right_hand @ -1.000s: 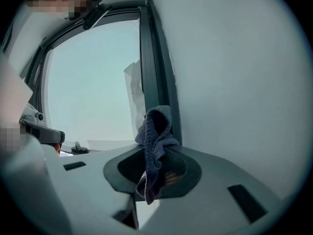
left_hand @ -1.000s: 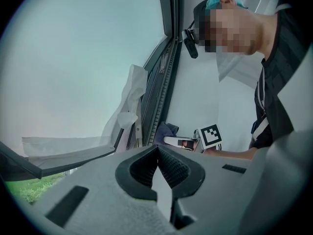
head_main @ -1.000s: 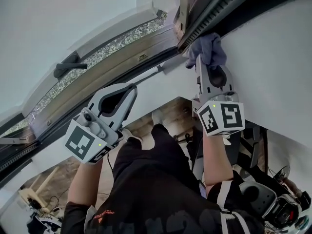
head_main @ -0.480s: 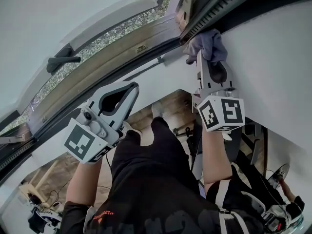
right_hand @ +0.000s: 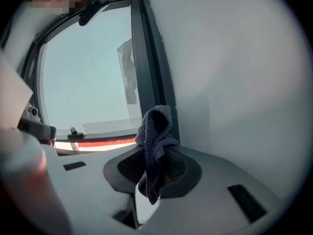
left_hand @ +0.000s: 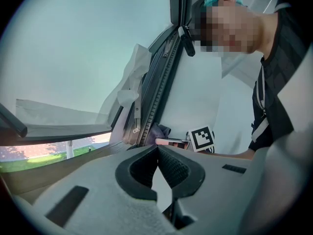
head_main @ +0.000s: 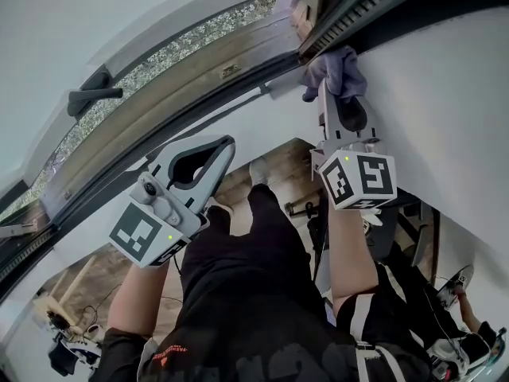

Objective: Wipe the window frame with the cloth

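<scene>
While both arms reach upward, little has moved in the last second.

Nearest: left tool (head_main: 225, 144) hangs idle below the sill, jaws clenched tip to tip on nothing. It has drifted slightly toward the other tool and touches nothing.

Further up: right tool (head_main: 328, 95) is clamped on the purple-grey cloth (head_main: 338, 68). In the right gripper view a fold stands above the tips and a tail hangs down between the pads (right_hand: 168, 168).

The cloth bunch presses against the lower corner of the dark window frame (head_main: 358, 10), just where the frame meets the white wall (head_main: 445, 94). It sits at much the same spot on the frame as a second ago. Most of the apparent change is the head view tilting: the window handle (head_main: 89, 95) has slid left.

Judgement: the wipe is dwelling at this corner, with most of the frame's length yet to cover.

Farthest: pale glass (right_hand: 83, 72).
</scene>
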